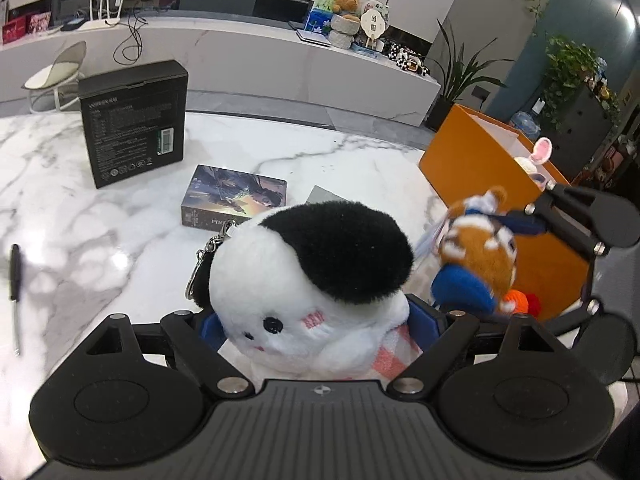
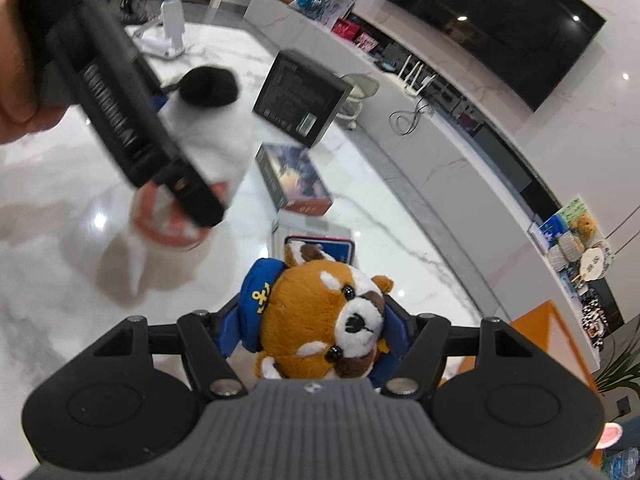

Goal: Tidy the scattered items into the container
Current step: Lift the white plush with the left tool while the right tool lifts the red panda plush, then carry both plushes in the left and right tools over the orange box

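Observation:
My left gripper [image 1: 316, 320] is shut on a white plush with a black patch [image 1: 320, 276]; its blue pads press on the plush's sides above the marble table [image 1: 100, 216]. My right gripper [image 2: 316, 320] is shut on a brown-and-white plush in a blue cap [image 2: 320, 316], also off the table. In the left wrist view this brown plush [image 1: 476, 256] hangs just in front of the orange box [image 1: 472, 168], which is open-topped with a bunny plush [image 1: 536, 160] inside. In the right wrist view a hand holds the left gripper's black body [image 2: 120, 112] at the upper left.
A black carton [image 1: 134, 120] stands upright on the table, with a flat picture box [image 1: 234, 196] lying in front of it. A pen [image 1: 15, 292] lies at the left edge. A pink-cased phone [image 2: 320, 246] lies beyond the brown plush. Behind runs a long white counter [image 1: 240, 52].

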Demonstrator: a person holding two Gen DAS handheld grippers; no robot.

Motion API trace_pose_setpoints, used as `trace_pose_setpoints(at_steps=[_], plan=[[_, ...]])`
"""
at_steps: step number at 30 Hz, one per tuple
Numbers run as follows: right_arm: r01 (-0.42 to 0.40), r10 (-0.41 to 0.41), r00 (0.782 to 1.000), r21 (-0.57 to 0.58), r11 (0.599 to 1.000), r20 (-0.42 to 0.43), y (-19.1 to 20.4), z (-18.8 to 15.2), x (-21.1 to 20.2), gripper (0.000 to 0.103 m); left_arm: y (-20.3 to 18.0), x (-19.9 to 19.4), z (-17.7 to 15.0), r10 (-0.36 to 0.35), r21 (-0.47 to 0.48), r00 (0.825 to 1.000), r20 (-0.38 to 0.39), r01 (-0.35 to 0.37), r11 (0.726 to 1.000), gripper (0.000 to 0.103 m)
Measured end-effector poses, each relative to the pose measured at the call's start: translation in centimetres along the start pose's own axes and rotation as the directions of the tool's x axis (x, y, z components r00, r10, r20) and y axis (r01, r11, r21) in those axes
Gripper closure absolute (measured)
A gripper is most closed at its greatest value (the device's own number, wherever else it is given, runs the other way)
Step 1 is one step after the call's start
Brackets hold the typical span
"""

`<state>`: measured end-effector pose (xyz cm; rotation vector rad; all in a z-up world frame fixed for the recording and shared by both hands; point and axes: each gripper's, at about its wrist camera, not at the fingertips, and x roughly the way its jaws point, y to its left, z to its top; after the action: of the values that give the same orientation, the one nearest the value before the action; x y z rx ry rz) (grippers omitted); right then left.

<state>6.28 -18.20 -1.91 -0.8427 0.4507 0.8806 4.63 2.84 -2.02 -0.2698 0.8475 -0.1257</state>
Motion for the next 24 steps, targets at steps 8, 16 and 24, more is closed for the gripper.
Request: trace_pose_setpoints(at_steps=[8, 16, 24], plan=[[0.048, -0.053, 0.997, 0.098, 0.994, 0.058, -1.3, 0.7, -4.4, 0.032, -1.9, -4.9, 1.0, 0.029, 0.049, 0.999, 0.045, -0.031, 0.998, 0.001], [0.103, -0.116, 0.988, 0.132, 0.986, 0.102, -4.0, 2.5, -10.3, 0.032, -4.7, -12.4, 5.4, 0.072, 0.159, 0.987, 0.141, -0.094, 0.983, 0.001], [0.255, -0.266, 0.953, 0.091, 0.963, 0.148, -10.8, 5.1, -20.2, 0.032, -11.6, -20.3, 12.0, -0.027, 0.277, 0.944, 0.329, -0.069, 0.958, 0.001]])
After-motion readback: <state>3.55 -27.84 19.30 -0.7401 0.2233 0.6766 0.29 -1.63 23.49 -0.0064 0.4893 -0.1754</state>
